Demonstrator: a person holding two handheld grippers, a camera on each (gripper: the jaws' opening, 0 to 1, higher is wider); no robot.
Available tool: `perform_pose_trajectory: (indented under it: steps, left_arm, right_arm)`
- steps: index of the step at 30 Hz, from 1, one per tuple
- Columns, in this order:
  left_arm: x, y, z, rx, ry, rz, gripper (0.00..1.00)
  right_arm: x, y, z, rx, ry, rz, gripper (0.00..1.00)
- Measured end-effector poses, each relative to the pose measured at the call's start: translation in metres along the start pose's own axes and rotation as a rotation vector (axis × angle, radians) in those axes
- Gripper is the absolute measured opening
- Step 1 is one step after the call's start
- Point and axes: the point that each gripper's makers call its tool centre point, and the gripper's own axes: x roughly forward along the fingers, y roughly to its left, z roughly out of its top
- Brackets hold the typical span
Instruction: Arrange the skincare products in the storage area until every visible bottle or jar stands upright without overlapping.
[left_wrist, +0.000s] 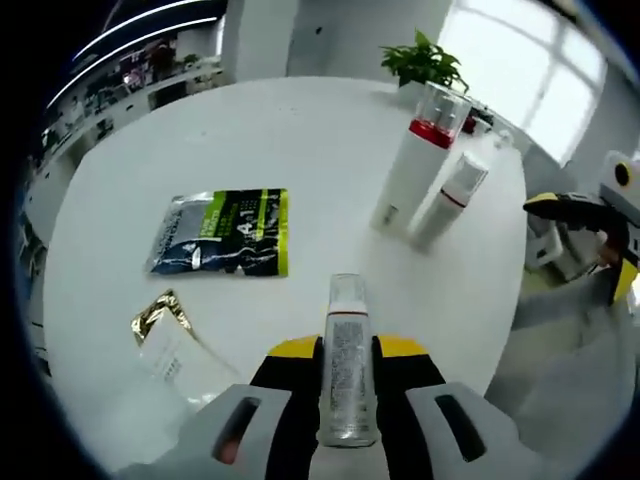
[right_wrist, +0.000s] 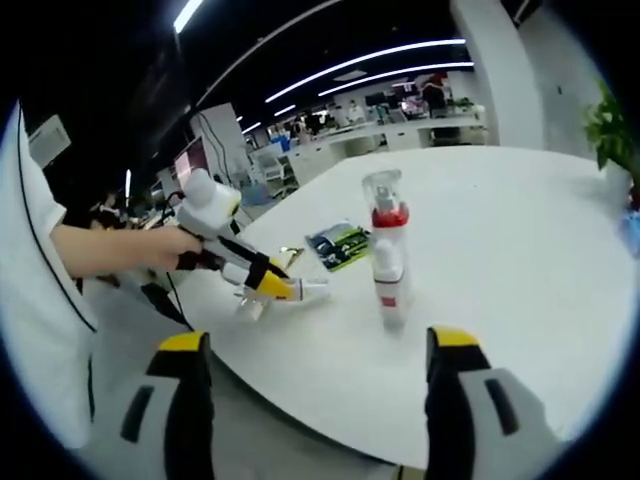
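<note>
- Currently a small tube (left_wrist: 347, 360) is being gripped lengthwise in the left tongs (left_wrist: 345, 400), low over the near desk (left_wrist: 300, 130) edge; it could topple off if stood here.
- Right tongs (right_wrist: 320, 400) are being held wide apart, empty, off the rim.
- Two bottles (left_wrist: 415, 170) are standing touching; open room is lying between them and the sachets (left_wrist: 222, 232).

I see a tall white bottle with red band and clear cap (left_wrist: 415, 165) standing upright on the table, a shorter white red-banded bottle (left_wrist: 448, 200) touching it. My left jaws clamp a slim white clear-capped tube (left_wrist: 347, 355).
</note>
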Motion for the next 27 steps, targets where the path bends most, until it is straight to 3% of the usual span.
perform_pose_trajectory:
  steps: [5,12,14,17,18,27]
  left_arm:
    - [0.003,-0.006,-0.009,0.053,0.069,-0.007,0.16]
    - [0.009,-0.013,-0.009,0.12,0.157,-0.02,0.16]
    - [0.012,-0.012,-0.019,0.161,0.235,-0.021,0.16]
    - [0.016,-0.012,-0.032,0.199,0.303,-0.027,0.16]
    - [0.018,-0.013,-0.027,0.186,0.268,-0.026,0.16]
    - [0.02,-0.012,-0.031,0.211,0.363,-0.033,0.17]
  right_arm:
    - [-0.001,0.003,-0.001,-0.003,-0.001,0.006,0.89]
    - [-0.004,0.003,-0.002,-0.001,-0.002,0.004,0.89]
    - [-0.005,0.003,-0.003,0.002,-0.002,0.003,0.89]
    - [-0.008,0.002,-0.003,0.002,-0.005,-0.001,0.89]
    - [-0.009,0.002,-0.002,0.004,-0.008,-0.004,0.89]
    - [-0.01,-0.001,-0.002,0.016,-0.02,-0.013,0.88]
